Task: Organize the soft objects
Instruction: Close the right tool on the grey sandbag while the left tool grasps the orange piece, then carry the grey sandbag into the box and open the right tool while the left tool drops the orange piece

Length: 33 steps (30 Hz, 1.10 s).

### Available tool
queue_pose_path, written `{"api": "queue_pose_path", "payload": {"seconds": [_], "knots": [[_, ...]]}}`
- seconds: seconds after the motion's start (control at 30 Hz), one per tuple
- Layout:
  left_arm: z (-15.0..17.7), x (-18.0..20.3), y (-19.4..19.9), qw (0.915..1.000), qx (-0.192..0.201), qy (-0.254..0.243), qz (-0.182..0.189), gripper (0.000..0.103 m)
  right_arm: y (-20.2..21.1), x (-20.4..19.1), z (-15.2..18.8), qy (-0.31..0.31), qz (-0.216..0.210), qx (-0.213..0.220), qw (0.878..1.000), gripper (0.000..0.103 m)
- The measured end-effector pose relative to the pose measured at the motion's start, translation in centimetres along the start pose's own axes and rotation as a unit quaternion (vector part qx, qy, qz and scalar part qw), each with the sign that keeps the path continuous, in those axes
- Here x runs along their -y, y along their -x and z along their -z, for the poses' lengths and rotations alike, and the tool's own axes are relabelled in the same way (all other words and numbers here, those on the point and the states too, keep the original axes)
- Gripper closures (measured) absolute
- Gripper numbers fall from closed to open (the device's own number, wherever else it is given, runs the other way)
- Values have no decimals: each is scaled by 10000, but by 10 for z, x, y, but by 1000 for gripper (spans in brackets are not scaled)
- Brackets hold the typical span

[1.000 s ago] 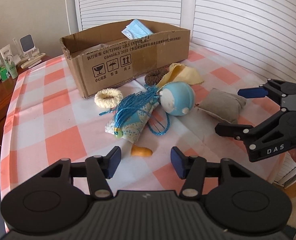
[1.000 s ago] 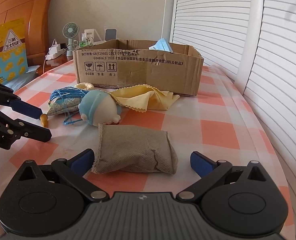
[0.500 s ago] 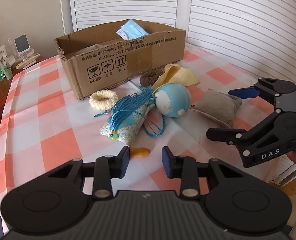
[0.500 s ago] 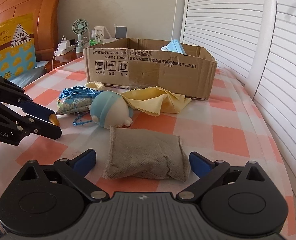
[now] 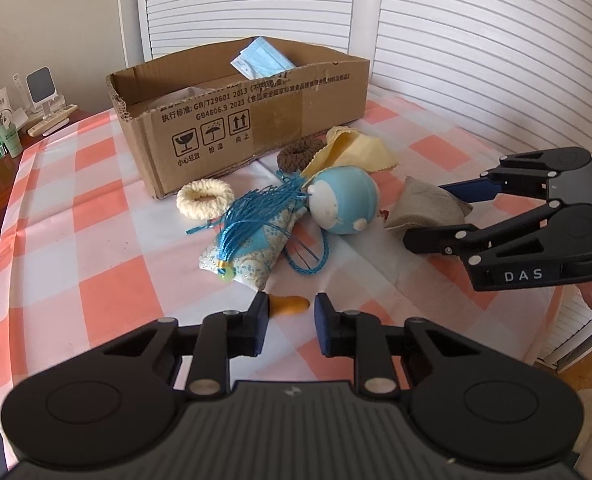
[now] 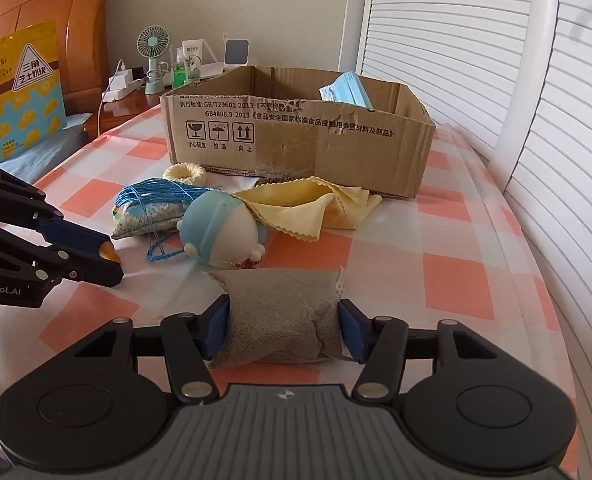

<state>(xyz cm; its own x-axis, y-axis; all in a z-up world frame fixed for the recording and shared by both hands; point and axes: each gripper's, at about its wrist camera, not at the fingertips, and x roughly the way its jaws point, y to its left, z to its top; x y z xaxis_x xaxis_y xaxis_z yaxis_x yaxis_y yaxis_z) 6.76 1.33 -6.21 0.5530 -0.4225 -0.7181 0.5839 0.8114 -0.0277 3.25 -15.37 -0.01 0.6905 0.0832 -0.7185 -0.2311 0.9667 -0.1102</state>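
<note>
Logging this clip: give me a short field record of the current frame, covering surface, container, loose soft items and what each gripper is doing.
surface: pink-and-white checked tablecloth
container: open brown cardboard box, blue face masks inside
loose items: blue-and-white round plush toy, yellow cloth, cream knitted ring, brown knitted ring, floral pouch with blue tassel
left gripper: jaws either side of small orange piece, grip unclear
right gripper: jaws pressed on grey fabric pouch
</note>
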Motion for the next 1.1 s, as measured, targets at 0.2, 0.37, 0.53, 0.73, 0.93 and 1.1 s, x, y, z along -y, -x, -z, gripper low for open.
{"api": "queue_pose_path", "payload": {"seconds": [0.2, 0.37, 0.53, 0.73, 0.93, 1.1], "knots": [[-1, 1, 3, 10000, -2, 3, 20, 83, 6, 1, -1, -30, 0, 27, 10000, 50], [-2, 2, 11, 10000, 30, -22, 11, 83, 12, 1, -1, -37, 12, 32, 10000, 52], [-5, 3, 19, 10000, 27, -20, 0, 83, 23, 4, -5, -78, -7, 149, 9999, 52], [-32, -1, 40, 9995, 285, -100, -18, 83, 34, 12, -20, -105, -78, 355, 9993, 52], [-95, -16, 37, 9974, 639, -261, -211, 83, 38, 22, -38, -151, -47, 570, 9982, 52], [-148, -36, 7, 9959, 738, -235, -476, 70, 39, 23, -49, -116, -4, 668, 9977, 52]]}}
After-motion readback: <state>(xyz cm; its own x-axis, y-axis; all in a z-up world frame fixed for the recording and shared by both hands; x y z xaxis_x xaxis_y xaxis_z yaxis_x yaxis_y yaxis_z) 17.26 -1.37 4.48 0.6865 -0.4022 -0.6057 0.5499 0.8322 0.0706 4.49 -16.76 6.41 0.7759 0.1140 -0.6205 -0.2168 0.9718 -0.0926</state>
